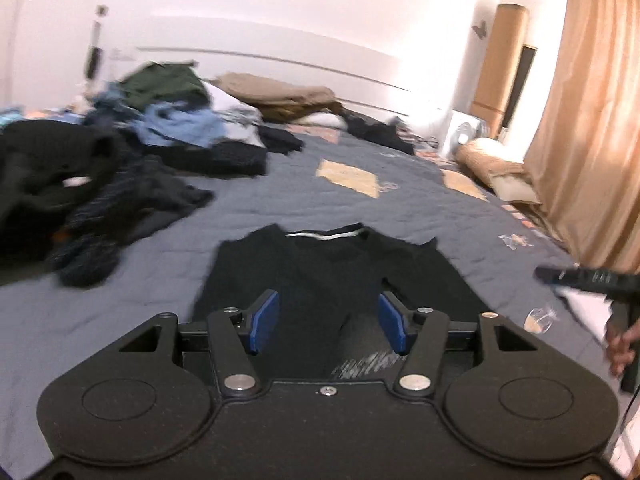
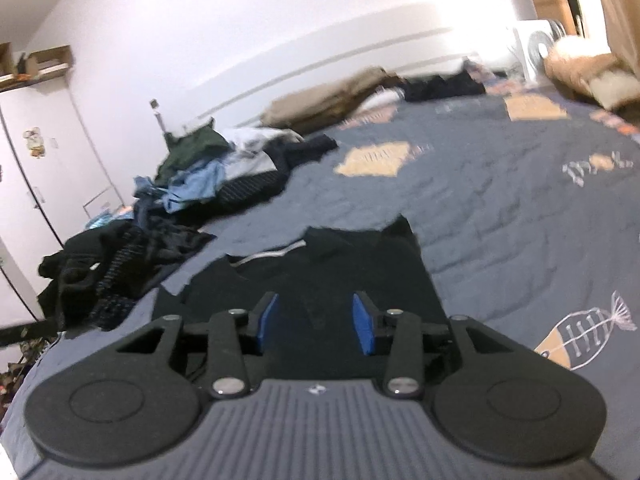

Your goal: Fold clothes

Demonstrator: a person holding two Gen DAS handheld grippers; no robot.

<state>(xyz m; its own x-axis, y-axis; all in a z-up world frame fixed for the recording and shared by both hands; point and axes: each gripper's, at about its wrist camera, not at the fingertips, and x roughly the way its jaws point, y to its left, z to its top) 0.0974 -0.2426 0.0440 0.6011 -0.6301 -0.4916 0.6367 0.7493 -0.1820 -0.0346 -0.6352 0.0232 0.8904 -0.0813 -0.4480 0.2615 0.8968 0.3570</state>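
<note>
Nearest in each wrist view, both tools are released. The left tool (image 1: 329, 322) and the right tool (image 2: 315, 322) hang with blue pads parted and nothing between them, likely freed to reach for a fresh hold.

Just beyond, in the lower middle of both frames, the black shirt (image 1: 332, 276) lies flat on the bed (image 1: 420, 216), collar away from the cameras, its sides seemingly turned inward into a narrow strip, ready for a crosswise fold.

Farther off, at upper left, the unfolded clothes pile (image 1: 132, 136) waits, kept clear of the working space.
</note>
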